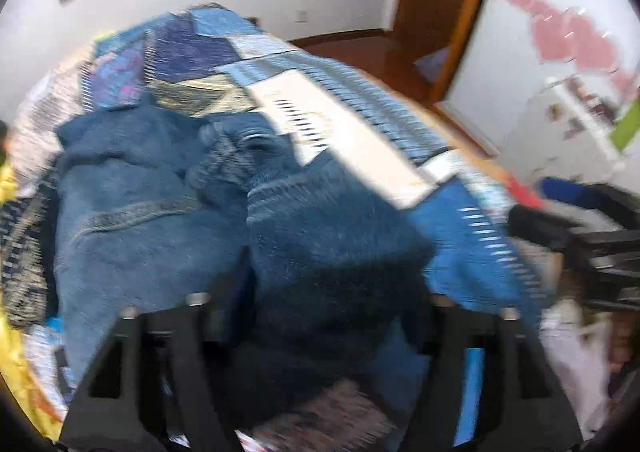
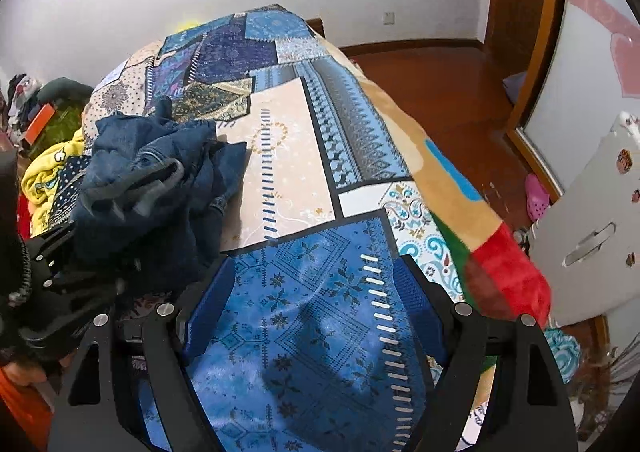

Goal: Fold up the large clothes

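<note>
Right tongs: lower centre of right wrist view, jaws wide apart, nothing between them; only the patterned bedspread lies below. Left tongs: lower centre of left wrist view, jaws apart, no grip; dark denim fills the gap between them but pads not seen pressing on it. View is blurred.

Jeans: crumpled heap on the bed, centre-left of right wrist view, w/ the left tongs over its lower-left part. In left wrist view the jeans fill the centre; waistband/seam end toward upper centre of frame. Heap is bunched, so long axis cannot be told; approx. bottom-to-top of frame. Yellow cloth lies just beside it, at frame left.
</note>
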A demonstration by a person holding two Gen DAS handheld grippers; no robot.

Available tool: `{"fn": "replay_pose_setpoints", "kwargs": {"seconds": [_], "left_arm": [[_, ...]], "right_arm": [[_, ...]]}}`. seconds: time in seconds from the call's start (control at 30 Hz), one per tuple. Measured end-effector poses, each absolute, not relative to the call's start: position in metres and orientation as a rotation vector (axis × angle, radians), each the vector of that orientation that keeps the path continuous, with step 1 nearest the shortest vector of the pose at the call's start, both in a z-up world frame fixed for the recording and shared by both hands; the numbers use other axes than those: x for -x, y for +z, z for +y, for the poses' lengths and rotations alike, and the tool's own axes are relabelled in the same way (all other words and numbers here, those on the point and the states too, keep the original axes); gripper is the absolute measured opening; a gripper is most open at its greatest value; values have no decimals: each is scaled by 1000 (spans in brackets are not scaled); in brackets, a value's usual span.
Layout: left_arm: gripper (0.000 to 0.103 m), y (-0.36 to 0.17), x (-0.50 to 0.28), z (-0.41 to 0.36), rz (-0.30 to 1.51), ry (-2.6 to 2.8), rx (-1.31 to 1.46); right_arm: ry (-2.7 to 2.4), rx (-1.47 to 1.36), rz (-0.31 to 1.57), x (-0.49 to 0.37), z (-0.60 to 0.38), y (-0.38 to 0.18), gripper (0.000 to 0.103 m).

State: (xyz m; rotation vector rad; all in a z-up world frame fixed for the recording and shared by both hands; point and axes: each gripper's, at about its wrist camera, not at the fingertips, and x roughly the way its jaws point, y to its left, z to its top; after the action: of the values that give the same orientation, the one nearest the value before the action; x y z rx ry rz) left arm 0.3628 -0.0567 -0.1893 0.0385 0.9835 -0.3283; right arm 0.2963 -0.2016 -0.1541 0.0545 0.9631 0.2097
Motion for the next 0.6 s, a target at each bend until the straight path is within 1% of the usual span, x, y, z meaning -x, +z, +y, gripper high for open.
{"fn": "replay_pose_setpoints", "kwargs": {"seconds": [0.13, 0.23, 0.3, 0.37, 0.47, 0.6], "left_arm": [[70, -160, -347, -44, 943, -346, -26], [71, -141, -332, -20, 891, -290, -17], [78, -129, -325, 6, 852, -222, -26], [83, -123, -317, 26, 823, -157, -48], [84, -129, -315, 58, 825, -53, -54], [84, -158, -313, 91, 901, 21, -11]], "right_arm": [[247, -54, 933, -291, -195, -140, 79], [290, -37, 909, -289, -182, -131, 79], [329, -24, 888, -289, -168, -124, 79], [367, -21, 874, -291, -155, -121, 79], [429, -16, 873, -299, -129, -121, 79], [490, 5, 912, -312, -98, -135, 79]]}}
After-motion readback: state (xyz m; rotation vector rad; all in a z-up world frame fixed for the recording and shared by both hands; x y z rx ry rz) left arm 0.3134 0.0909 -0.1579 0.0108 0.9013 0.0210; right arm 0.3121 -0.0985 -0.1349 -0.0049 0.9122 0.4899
